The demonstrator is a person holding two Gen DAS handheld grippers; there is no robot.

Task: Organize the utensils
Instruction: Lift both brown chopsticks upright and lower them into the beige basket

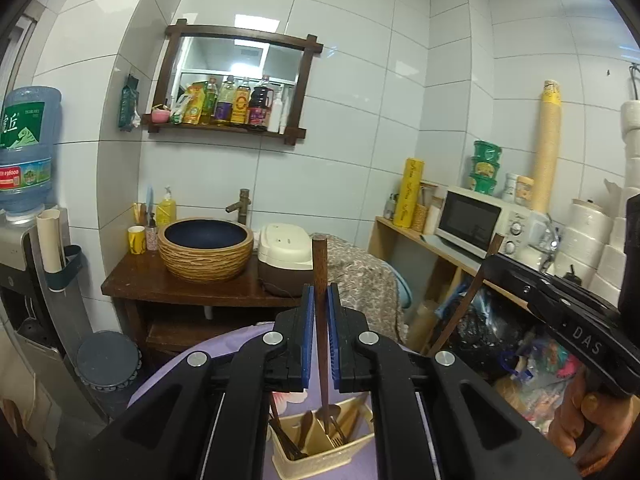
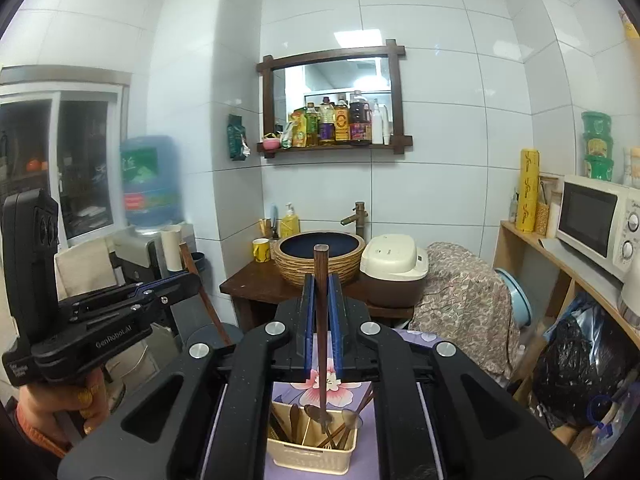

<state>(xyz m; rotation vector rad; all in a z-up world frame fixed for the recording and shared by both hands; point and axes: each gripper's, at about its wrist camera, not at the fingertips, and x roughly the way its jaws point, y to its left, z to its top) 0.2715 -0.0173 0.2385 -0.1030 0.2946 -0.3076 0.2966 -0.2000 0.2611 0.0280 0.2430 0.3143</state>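
Clamping a dark wooden-handled fork [image 1: 320, 304] between its blue pads, our left gripper [image 1: 319, 300] has its jaws drawn in narrow on the handle, which stands nearly upright with its rounded end above the fingertips. The metal tines of that fork hang low, just over the cream plastic slotted utensil caddy [image 1: 320, 454], though we cannot tell whether they touch what lies inside it.

Our right gripper [image 2: 321, 300] grips in the same way: jaws narrow, pressed on a dark wooden-handled spoon [image 2: 321, 320] held almost vertical, its metal bowl hanging above the caddy. In the left wrist view that gripper shows at the right edge, held by a hand [image 1: 580, 428], with the thin wooden handle slanting down from its tip.

Below both grippers the caddy sits on a purple flower-print tablecloth [image 2: 332, 382]. Its compartments hold more wooden-handled utensils, with spoons and forks leaning in different slots.

Further out we see a round woven-pattern basin with a dark blue inside [image 2: 320, 256] on a dark wooden washstand [image 2: 248, 284], a cream rice cooker [image 2: 394, 262] beside it, and a white microwave oven [image 2: 596, 220] on a light wooden shelf at the right.
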